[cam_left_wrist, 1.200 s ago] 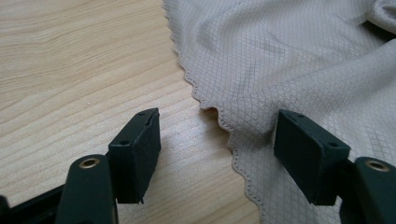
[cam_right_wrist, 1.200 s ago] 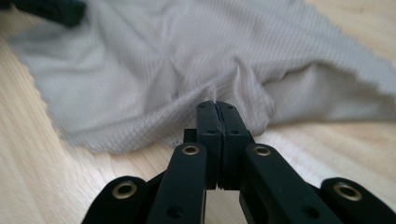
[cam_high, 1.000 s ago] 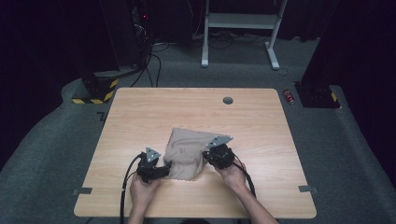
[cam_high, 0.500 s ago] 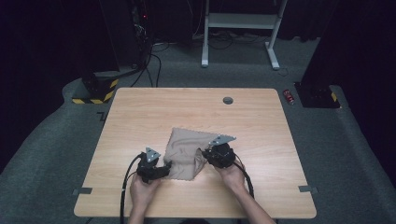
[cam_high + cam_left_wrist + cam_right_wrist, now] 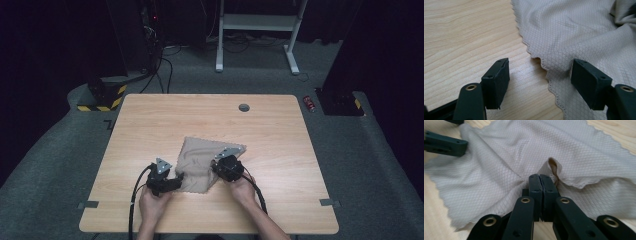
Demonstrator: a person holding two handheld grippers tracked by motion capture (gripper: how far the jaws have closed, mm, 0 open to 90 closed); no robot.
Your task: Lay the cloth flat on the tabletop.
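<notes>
Your table [image 5: 150, 120] is evenly lit from above while the surroundings stay dark; both gripper views are sharp, with soft shadows.

Wooden table [image 5: 150, 125] (round grommet [image 5: 244, 107] near far edge), red can [image 5: 310, 103] on carpet.

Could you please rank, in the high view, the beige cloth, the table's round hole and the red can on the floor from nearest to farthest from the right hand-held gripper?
1. Beige cloth: under the right hand-held gripper.
2. Round hole: near the table's far edge.
3. Red can: on the floor beyond the far right corner.
</notes>
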